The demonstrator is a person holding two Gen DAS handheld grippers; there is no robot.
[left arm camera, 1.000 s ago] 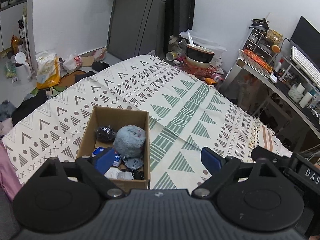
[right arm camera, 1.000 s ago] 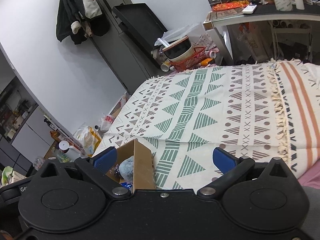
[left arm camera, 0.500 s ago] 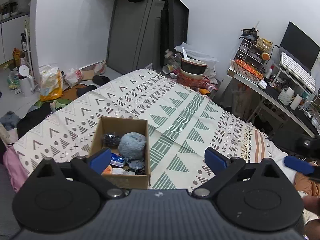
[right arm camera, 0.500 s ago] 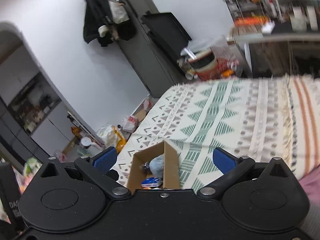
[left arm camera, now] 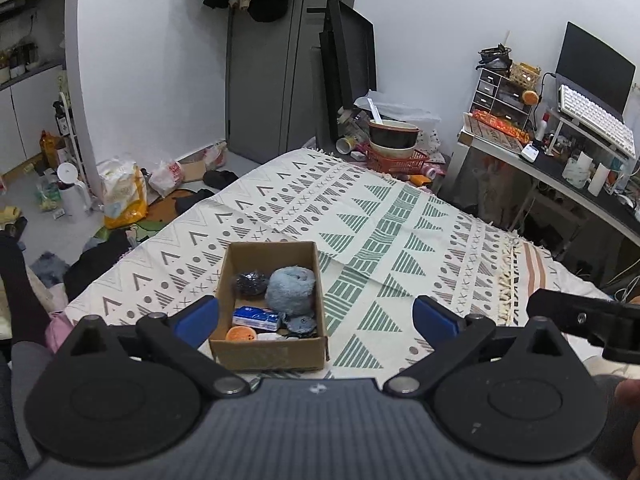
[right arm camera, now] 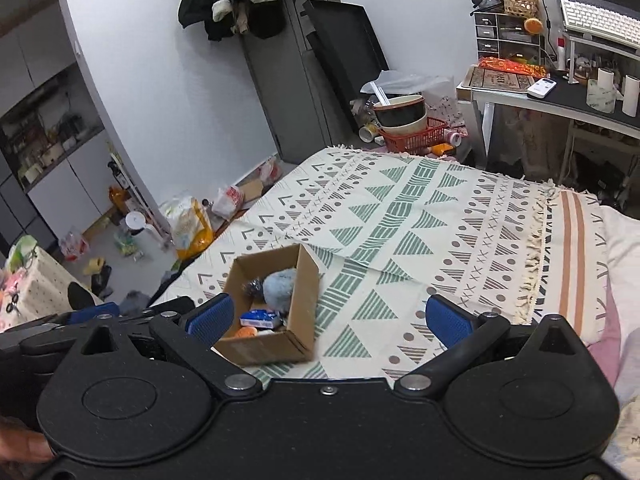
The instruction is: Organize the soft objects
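Patterned bedspread (left arm camera: 360, 216) under filled cardboard box (left arm camera: 268, 350), tools apart.

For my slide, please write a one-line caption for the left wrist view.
Open left gripper above a cardboard box of soft items, including a fluffy blue ball, on a patterned bedspread.

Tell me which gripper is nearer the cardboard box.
Left, it seems. The left gripper hangs open directly before the cardboard box, its left finger alongside the box. The right gripper, also open, sits off to the box's right.
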